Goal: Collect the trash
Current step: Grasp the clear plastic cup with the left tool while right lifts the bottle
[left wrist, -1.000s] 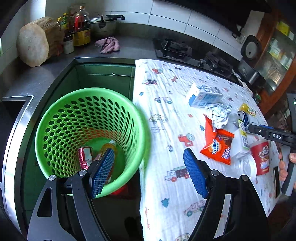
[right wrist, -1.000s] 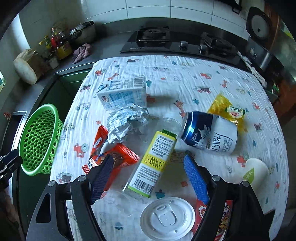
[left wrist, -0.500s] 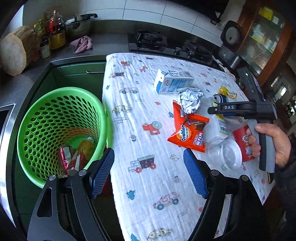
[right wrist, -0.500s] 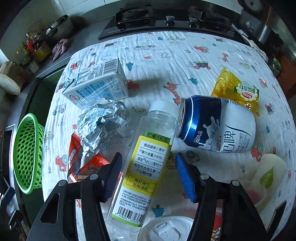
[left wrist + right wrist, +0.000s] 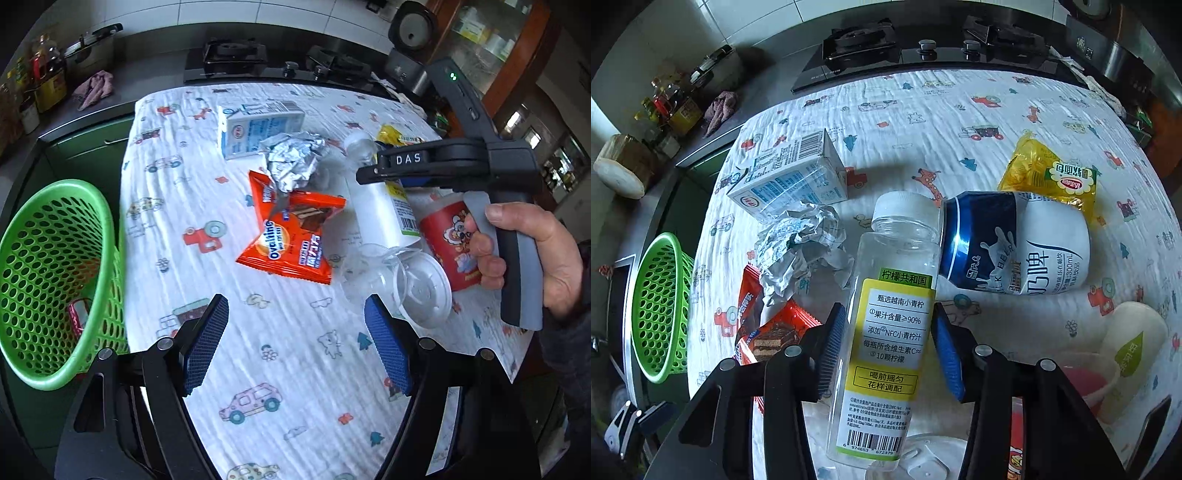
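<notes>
Bottle (image 5: pixel 886 325), lower centre, is being straddled by the right gripper (image 5: pixel 888 350), pads just beside it, contact unclear. Left gripper (image 5: pixel 295 343) is being held spread over bare cloth (image 5: pixel 295 387). Basket (image 5: pixel 22 354), left edge, is holding a can (image 5: pixel 78 317).

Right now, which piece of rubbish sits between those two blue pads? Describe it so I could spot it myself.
On the table under the white cartoon-print cloth, look in the litter near the front edge. Between the crumpled foil and the blue-and-white milk beer can lies a clear plastic bottle. Only it is see-through, with a white cap and a yellow-green label, and the right gripper straddles it.
</notes>
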Action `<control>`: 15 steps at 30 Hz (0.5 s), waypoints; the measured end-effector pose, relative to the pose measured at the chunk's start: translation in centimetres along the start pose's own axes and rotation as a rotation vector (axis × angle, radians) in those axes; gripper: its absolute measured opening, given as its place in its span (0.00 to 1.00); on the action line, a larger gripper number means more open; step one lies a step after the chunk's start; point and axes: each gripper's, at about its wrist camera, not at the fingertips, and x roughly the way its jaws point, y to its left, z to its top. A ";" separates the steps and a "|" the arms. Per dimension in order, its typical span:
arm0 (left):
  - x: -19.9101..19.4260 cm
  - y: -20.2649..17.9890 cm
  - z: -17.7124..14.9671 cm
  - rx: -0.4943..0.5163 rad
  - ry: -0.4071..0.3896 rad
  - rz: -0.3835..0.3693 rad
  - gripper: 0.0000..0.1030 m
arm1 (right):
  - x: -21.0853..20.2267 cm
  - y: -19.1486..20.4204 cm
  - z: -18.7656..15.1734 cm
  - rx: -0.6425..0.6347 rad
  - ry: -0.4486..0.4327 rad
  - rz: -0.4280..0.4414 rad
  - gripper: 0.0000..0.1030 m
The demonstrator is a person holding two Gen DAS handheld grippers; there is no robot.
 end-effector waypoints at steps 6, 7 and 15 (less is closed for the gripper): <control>3.4 -1.7 0.7 0.006 0.070 -0.053 0.55 | -2.2 -0.5 -0.6 -0.008 -0.037 0.043 0.43; 4.0 -1.7 0.8 0.002 0.081 -0.054 0.52 | -2.6 -0.6 -0.7 -0.010 -0.043 0.050 0.43; 6.6 -2.1 0.7 -0.005 0.133 -0.065 0.16 | -5.5 -0.1 -2.1 -0.065 -0.092 0.074 0.42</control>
